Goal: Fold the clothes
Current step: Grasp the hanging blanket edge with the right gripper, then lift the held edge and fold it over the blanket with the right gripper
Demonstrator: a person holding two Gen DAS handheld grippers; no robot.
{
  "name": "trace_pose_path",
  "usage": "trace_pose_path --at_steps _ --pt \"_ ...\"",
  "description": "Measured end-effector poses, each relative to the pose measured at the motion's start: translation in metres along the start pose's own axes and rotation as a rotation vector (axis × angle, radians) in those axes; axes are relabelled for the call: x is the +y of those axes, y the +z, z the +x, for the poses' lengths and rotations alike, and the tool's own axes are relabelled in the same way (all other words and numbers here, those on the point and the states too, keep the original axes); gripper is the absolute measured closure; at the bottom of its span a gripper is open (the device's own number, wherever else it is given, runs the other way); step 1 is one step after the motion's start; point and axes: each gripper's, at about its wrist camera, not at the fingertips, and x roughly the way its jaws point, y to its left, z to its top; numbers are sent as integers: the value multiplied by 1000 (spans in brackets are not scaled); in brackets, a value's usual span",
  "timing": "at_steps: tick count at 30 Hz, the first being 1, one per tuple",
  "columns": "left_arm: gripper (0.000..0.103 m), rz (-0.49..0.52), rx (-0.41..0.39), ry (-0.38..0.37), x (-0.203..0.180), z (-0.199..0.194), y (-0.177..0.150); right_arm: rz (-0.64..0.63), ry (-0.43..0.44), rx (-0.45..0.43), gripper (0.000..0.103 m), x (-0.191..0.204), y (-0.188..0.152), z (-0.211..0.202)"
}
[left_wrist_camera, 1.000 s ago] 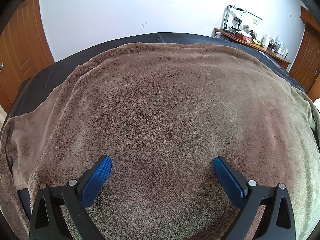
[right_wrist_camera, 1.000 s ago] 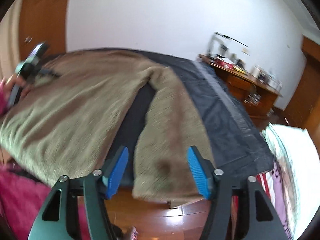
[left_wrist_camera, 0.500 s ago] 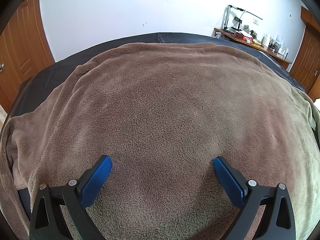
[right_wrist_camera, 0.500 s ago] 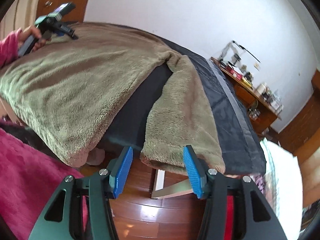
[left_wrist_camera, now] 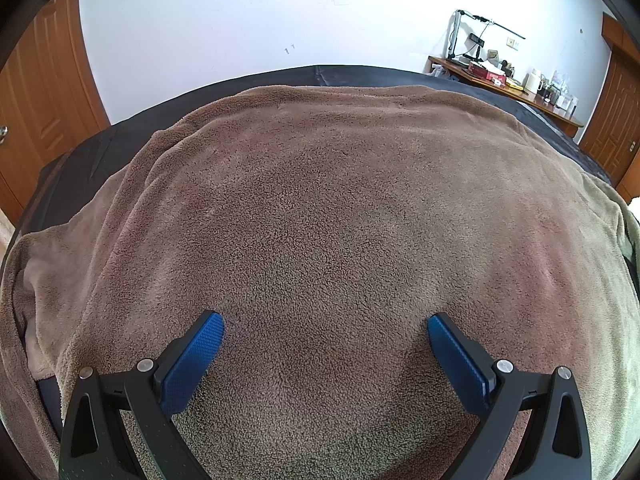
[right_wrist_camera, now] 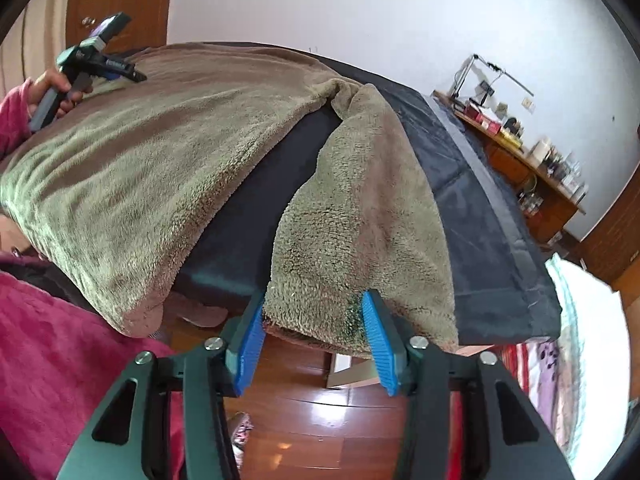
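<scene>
No text, label, brand, number or sign can be read in either view. The left tool (right_wrist_camera: 120,66), seen from the right wrist camera, carries pale lettering along its dark body, but it is too small and blurred to make out. The boxes (left_wrist_camera: 486,71) on the wooden counter (left_wrist_camera: 532,98) against the far wall show red and yellow faces with print that cannot be resolved. The patterned fabric (right_wrist_camera: 560,368) at the right edge of the right wrist view bears dark markings that cannot be told as letters.
</scene>
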Motion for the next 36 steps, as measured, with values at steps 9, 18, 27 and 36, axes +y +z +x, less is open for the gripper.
trace_pose_path --at_steps 9,18,27,36 --pt "0 1 0 0 0 0 0 194 -56 -54 83 -32 19 -4" --pt "0 1 0 -1 -1 0 0 190 -36 -50 59 -35 14 15" --pt "0 -18 -10 -3 2 -3 0 188 -42 -40 75 -36 11 18" --pt "0 -66 -86 24 11 -19 0 398 -10 -177 85 -72 58 -16"
